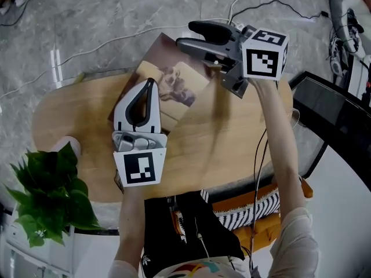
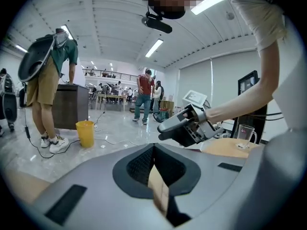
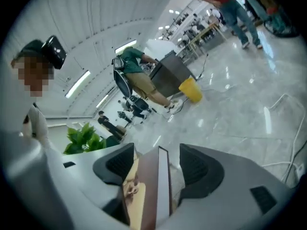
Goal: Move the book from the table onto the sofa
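While your left gripper (image 1: 149, 87) steadies the book (image 1: 179, 88), clamped at the far edge of the table (image 1: 232, 149), your right gripper (image 1: 188, 35) straddles its far corner, jaws apart (no grip yet), for a shared lift.

Leafy green plant (image 1: 43, 196) sat low left in head view. Grey marble floor (image 1: 87, 16) lay beyond. In left gripper view, yellow bucket (image 2: 85, 133) stood on the floor near a person in green shirt (image 2: 50, 75). Glass mug (image 2: 246, 137) stood upright at right. Ceiling strip light (image 2: 154, 48) was on.
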A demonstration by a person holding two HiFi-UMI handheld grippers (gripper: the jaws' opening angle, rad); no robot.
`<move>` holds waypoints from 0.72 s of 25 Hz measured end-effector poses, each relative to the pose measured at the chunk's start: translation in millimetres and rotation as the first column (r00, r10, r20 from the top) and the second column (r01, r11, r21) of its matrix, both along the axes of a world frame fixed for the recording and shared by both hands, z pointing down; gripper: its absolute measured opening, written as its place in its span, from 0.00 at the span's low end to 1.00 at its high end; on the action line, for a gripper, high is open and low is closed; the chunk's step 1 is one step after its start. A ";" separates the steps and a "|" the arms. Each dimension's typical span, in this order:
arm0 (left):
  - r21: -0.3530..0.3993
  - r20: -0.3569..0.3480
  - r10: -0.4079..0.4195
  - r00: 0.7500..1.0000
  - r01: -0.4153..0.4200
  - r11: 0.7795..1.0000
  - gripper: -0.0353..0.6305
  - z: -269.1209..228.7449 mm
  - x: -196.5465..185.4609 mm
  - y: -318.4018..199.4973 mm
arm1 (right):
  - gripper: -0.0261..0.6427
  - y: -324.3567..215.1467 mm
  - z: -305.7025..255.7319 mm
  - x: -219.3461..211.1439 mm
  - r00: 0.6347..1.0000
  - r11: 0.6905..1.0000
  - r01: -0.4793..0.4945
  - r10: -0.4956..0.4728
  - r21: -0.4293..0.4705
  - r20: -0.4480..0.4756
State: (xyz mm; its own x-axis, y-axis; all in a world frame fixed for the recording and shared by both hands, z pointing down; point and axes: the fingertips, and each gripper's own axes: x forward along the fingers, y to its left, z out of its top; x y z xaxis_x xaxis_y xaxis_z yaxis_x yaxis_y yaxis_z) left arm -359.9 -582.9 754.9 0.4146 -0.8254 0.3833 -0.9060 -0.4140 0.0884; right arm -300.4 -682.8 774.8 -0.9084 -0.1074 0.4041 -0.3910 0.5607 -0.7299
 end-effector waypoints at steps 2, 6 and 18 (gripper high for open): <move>0.005 -0.005 0.007 1.000 -0.007 1.000 0.06 -0.8 0.5 0.5 | 0.46 4.1 11.1 -0.6 0.993 0.986 0.100 -0.090 -0.133 0.075; 0.022 -0.018 0.004 1.000 -0.004 1.000 0.06 -3.2 0.4 -0.3 | 0.46 7.9 15.5 -5.9 0.951 0.933 0.257 -0.198 -0.250 0.239; 0.040 -0.034 -0.010 0.999 0.011 0.999 0.06 -5.7 -0.9 -1.6 | 0.46 38.0 37.6 -31.3 0.891 0.807 0.430 -0.306 -0.405 0.335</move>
